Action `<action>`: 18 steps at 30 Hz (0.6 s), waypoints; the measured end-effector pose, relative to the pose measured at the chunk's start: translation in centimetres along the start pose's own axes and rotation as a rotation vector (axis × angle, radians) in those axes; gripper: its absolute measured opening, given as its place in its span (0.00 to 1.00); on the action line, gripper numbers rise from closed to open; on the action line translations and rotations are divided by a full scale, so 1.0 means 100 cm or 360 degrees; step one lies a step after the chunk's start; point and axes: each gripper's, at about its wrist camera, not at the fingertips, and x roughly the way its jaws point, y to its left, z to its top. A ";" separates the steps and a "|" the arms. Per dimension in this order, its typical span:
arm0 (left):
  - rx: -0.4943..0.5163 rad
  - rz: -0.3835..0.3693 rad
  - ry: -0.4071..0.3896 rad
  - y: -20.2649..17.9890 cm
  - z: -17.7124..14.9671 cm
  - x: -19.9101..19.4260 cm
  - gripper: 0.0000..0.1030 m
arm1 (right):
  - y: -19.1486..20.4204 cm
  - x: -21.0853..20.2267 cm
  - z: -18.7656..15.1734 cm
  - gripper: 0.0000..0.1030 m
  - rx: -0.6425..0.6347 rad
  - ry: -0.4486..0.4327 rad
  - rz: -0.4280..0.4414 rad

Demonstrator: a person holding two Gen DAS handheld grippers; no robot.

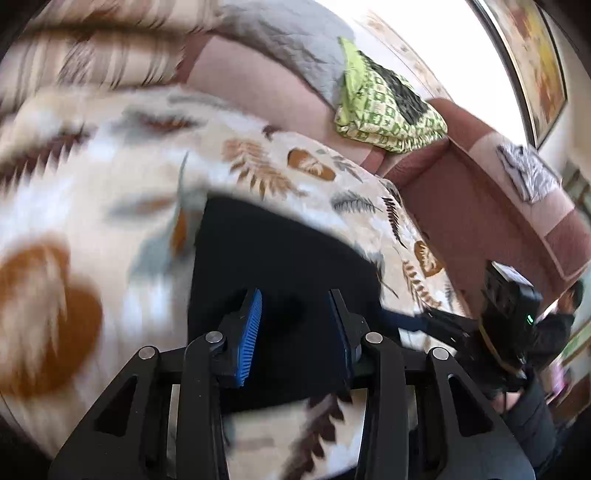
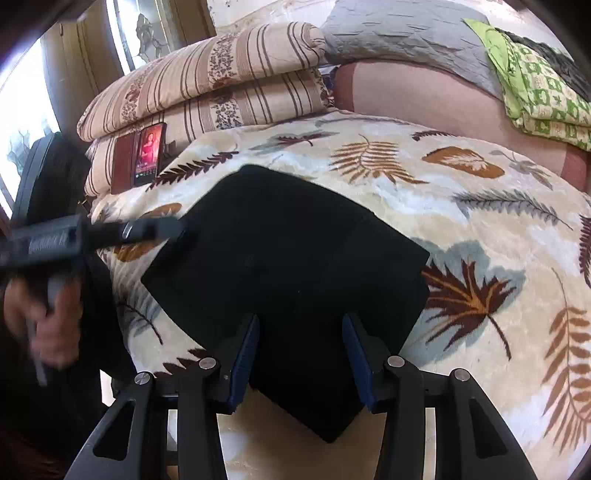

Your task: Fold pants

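The black pants [image 2: 288, 266] lie folded into a compact rectangle on a leaf-print blanket [image 2: 461, 192]. In the left wrist view the pants [image 1: 280, 258] fill the lower middle, blurred by motion. My left gripper [image 1: 297, 299] is open, its blue pads just above the fabric, holding nothing. My right gripper [image 2: 300, 325] is open over the near edge of the pants, empty. The left gripper also shows in the right wrist view [image 2: 173, 230], its tips at the far left corner of the pants.
Striped folded bedding [image 2: 207, 85] with a phone [image 2: 149, 153] leaning on it lies behind the pants. A grey quilt [image 2: 399, 33] and green patterned cloth [image 2: 535, 85] rest on a pink sofa back [image 1: 461, 206]. The blanket's front edge is near my right gripper.
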 end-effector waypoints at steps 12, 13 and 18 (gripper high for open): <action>-0.0096 0.0019 0.0198 0.042 0.036 0.079 0.33 | -0.047 0.040 0.026 0.44 0.0212 -0.0062 -0.0022; -0.0093 0.0020 0.0202 0.042 0.036 0.079 0.33 | -0.047 0.038 0.029 0.44 0.0216 -0.0045 -0.0021; -0.0118 -0.0032 0.0124 0.042 0.036 0.066 0.33 | -0.042 0.034 0.029 0.44 0.0175 -0.0094 -0.0069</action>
